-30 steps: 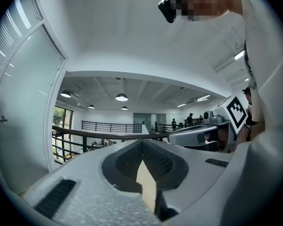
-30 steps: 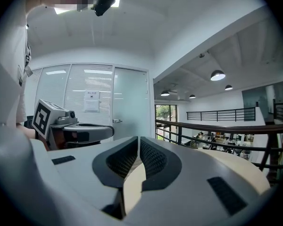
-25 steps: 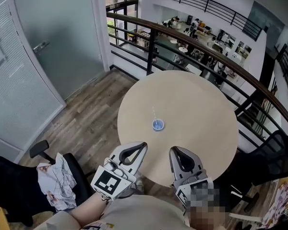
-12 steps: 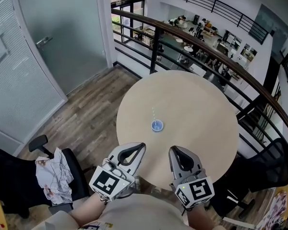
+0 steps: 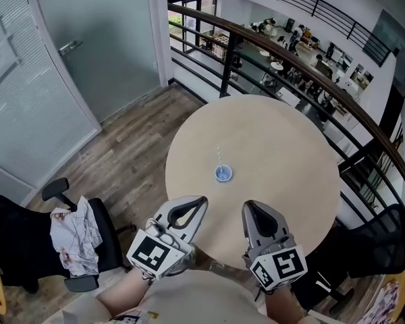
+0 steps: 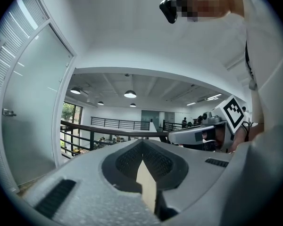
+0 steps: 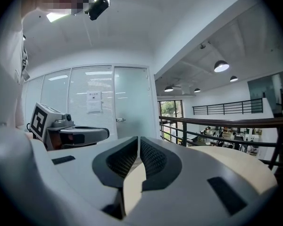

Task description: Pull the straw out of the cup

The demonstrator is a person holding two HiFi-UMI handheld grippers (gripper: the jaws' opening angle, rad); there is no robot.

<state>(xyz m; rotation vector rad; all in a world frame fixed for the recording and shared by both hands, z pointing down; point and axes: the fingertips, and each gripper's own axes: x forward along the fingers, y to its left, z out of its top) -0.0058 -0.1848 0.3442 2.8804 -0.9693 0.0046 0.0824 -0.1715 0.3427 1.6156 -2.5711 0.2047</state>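
A small blue cup (image 5: 222,174) stands near the middle of the round beige table (image 5: 283,154). A thin pale straw (image 5: 219,158) rises from it, leaning slightly left. My left gripper (image 5: 202,201) is over the table's near edge, well short of the cup, with its jaws shut and nothing between them. My right gripper (image 5: 249,207) is beside it at the same edge, also shut and empty. In the left gripper view the left gripper (image 6: 142,144) shows its tips meeting. The right gripper (image 7: 138,140) looks the same in the right gripper view. Neither gripper view shows the cup.
A black railing with a wooden top rail (image 5: 304,63) curves round the far side of the table. A black office chair with a cloth on it (image 5: 71,238) stands at the left. Another dark chair (image 5: 378,241) is at the right. A glass door (image 5: 88,52) is at the far left.
Both grippers have drifted only slightly along the near table edge and stay shut. The head view has shifted a little. The cup and straw have not moved.
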